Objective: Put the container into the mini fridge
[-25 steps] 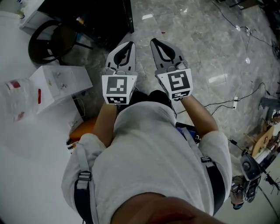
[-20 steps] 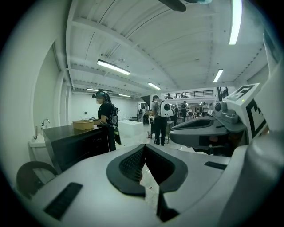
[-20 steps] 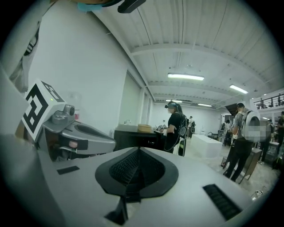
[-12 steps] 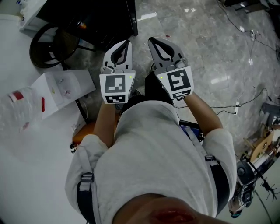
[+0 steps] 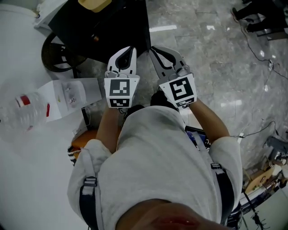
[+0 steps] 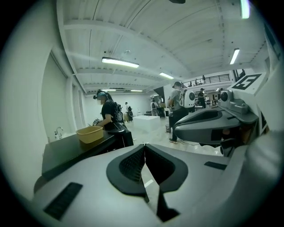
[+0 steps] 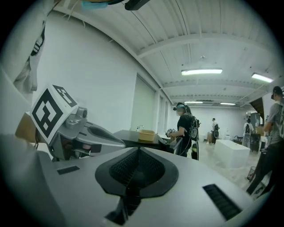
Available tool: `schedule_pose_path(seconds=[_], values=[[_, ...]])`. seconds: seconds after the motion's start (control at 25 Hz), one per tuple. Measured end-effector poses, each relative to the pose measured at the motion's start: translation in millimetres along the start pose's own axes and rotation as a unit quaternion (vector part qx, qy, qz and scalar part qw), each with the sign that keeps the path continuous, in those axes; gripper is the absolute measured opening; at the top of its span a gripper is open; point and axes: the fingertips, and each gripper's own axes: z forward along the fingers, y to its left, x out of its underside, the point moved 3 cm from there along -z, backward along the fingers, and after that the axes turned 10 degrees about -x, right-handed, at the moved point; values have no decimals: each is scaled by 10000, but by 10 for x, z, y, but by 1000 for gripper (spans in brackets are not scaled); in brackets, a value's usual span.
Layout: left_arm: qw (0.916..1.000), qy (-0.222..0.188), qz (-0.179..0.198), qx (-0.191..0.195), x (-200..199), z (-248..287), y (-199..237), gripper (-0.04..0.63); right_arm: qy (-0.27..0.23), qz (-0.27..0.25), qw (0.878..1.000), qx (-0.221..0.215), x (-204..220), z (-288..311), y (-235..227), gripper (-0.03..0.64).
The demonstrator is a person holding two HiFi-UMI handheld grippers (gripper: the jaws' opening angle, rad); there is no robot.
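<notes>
A yellow tub-like container [image 5: 94,4] [image 6: 90,134] [image 7: 147,135] stands on a black counter [image 5: 118,23] ahead of me. I hold both grippers side by side in front of my chest, pointing at the counter and well short of the container. My left gripper [image 5: 131,48] [image 6: 144,145] is shut, its jaws meeting with nothing between them. The right gripper [image 5: 154,48] [image 7: 138,149] is shut and empty too. Each gripper shows in the other's view, the right gripper's body [image 6: 208,126] and the left gripper's body [image 7: 84,133]. I cannot make out a mini fridge.
A black ring-shaped stool frame [image 5: 58,56] stands left of the counter. A white box [image 5: 67,95] and a clear bottle with a red label [image 5: 22,112] lie on a white surface at my left. Cables run over the marble floor [image 5: 225,67]. A person in black [image 6: 108,113] stands by the counter.
The view has slid forward: the black counter has come nearer and the yellow container has come into sight at the top. Both grippers stay shut, side by side.
</notes>
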Motion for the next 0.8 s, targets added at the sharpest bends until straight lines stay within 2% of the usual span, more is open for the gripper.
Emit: schedule_pose_path(seconds=[0.2,0.4,0.56,0.68,0.8], values=[[9992,198,245,-256,-150,305,98,12,-84,21,9993,-352,-56,141,-387,40],[9950,419,782,-448,-327,529,353,12,-134,-29,9969,-776,-146,337,-507,40],[9864,777,1412,-325,-342,696,640,12,-121,-22,9952,-966,-152,547,-534,40],[9806,951,1663,-425,-330,817,920,12,-79,-63,9951,-979,-156,651,-584,40],[9708,1111,2080,-436,-352,941,1172,12,-22,-142,9952,-971,-175,759,-664,40]])
